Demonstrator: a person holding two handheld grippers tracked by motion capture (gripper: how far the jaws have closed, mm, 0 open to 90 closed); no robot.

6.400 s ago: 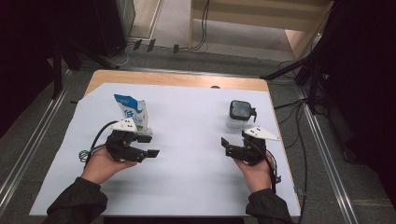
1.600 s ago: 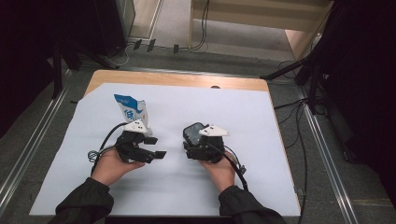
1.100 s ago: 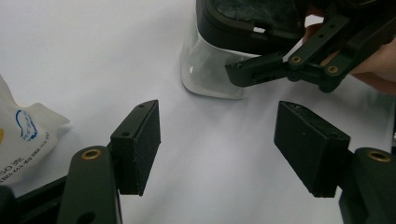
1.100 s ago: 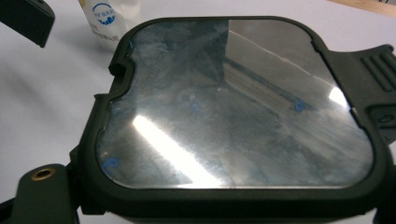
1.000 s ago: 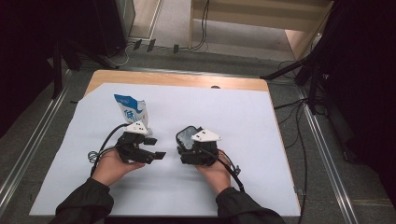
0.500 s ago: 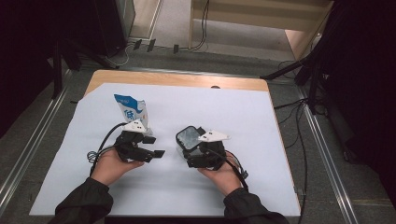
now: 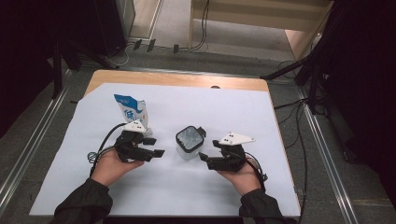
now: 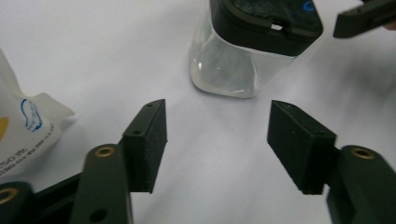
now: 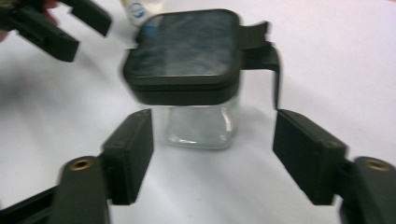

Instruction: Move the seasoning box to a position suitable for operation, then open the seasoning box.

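High view: the clear jar [image 7: 188, 142] with its black lid stands upright at frame centre on the tabletop [image 7: 224, 107], freed — the right gripper [image 7: 208, 160], lower right of it, has its fingers apart and has just been narrowing them on nothing.

Left gripper view: the left gripper [image 8: 217, 140] gapes empty, likewise just narrowing, with the jar ahead.

Right gripper view: a white pouch [image 9: 138, 9] stands behind the jar — nothing blocks it.

White sheet [image 7: 154, 196] covers wooden table [image 7: 177, 79] — cables [image 7: 299, 140] on floor.

Left gripper [image 8: 217, 144] facing the jar [image 8: 233, 70]
Its fingers [image 8: 149, 140] stand apart, just closing on nothing; white pouch [image 8: 23, 126] beside them.
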